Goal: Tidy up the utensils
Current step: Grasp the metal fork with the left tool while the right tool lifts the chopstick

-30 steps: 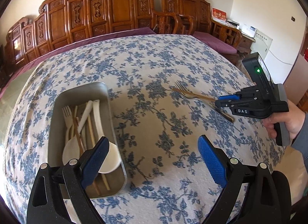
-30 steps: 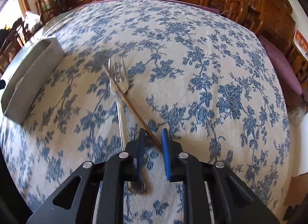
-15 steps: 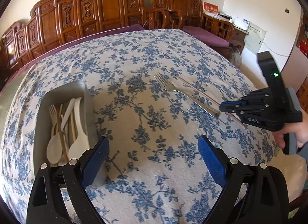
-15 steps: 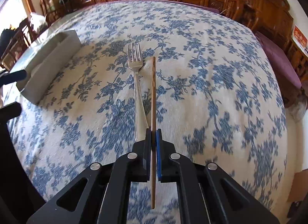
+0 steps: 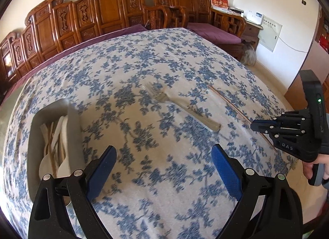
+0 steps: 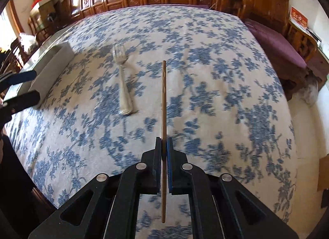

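My right gripper (image 6: 164, 144) is shut on a brown wooden chopstick (image 6: 163, 99) and holds it above the blue-flowered tablecloth; both also show in the left wrist view, the gripper (image 5: 255, 124) and the chopstick (image 5: 228, 103). A metal fork (image 6: 123, 82) lies on the cloth left of the chopstick, also seen in the left wrist view (image 5: 178, 107). A grey tray (image 5: 74, 128) at the left holds pale spoons, a fork and chopsticks. My left gripper (image 5: 163, 169) is open and empty, near the tray's right wall.
Carved wooden chairs (image 5: 107, 10) line the far side of the table. The table's right edge drops to the floor (image 5: 273, 78). The tray's outer wall (image 6: 51, 68) shows at the left in the right wrist view.
My right gripper shut on the chopstick and lifted it up and to the right, away from the fork. My left gripper drifted right, away from the tray.
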Demonstrator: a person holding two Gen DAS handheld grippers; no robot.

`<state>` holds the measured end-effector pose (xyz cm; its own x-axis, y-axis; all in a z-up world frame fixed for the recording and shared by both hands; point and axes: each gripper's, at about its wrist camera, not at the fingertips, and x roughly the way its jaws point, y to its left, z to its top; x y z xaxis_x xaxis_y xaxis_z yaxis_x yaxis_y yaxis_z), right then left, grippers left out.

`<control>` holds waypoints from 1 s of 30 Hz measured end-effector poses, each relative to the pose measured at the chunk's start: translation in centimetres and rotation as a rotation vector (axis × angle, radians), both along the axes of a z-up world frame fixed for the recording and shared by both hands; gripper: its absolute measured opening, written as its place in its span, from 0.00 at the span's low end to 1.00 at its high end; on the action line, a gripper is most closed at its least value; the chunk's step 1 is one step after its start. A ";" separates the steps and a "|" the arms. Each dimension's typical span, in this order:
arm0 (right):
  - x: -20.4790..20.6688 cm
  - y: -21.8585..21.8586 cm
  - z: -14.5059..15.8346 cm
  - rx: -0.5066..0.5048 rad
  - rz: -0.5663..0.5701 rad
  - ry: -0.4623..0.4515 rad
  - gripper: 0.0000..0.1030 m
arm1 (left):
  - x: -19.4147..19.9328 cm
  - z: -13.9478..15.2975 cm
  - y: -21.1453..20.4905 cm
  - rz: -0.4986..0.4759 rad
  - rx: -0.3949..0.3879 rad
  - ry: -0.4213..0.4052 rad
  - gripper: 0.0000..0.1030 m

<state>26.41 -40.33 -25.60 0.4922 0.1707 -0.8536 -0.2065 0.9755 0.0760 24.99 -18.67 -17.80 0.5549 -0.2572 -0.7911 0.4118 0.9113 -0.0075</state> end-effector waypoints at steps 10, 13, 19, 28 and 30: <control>0.1 -2.0 0.6 0.039 -0.055 -0.014 0.06 | 4.7 -1.9 -4.6 -0.011 0.012 0.021 0.87; 0.2 -2.4 0.6 0.054 -0.064 -0.009 0.06 | 6.4 -2.9 -5.4 -0.001 0.002 0.046 0.80; 0.1 -2.3 0.7 0.072 -0.073 -0.007 0.06 | 9.3 -5.3 -6.8 0.012 0.012 0.113 0.50; 0.0 -1.6 1.1 0.092 -0.056 -0.018 0.06 | 10.0 -6.5 -6.4 0.040 0.069 0.139 0.24; 0.0 -1.5 1.1 0.096 -0.054 -0.018 0.06 | 9.9 -6.5 -5.7 0.046 0.072 0.145 0.21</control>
<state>26.44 -41.86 -24.51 0.5175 0.2244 -0.8257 -0.1563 0.9736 0.1666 34.94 -24.39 -24.29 0.4431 -0.1742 -0.8794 0.3691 0.9294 0.0019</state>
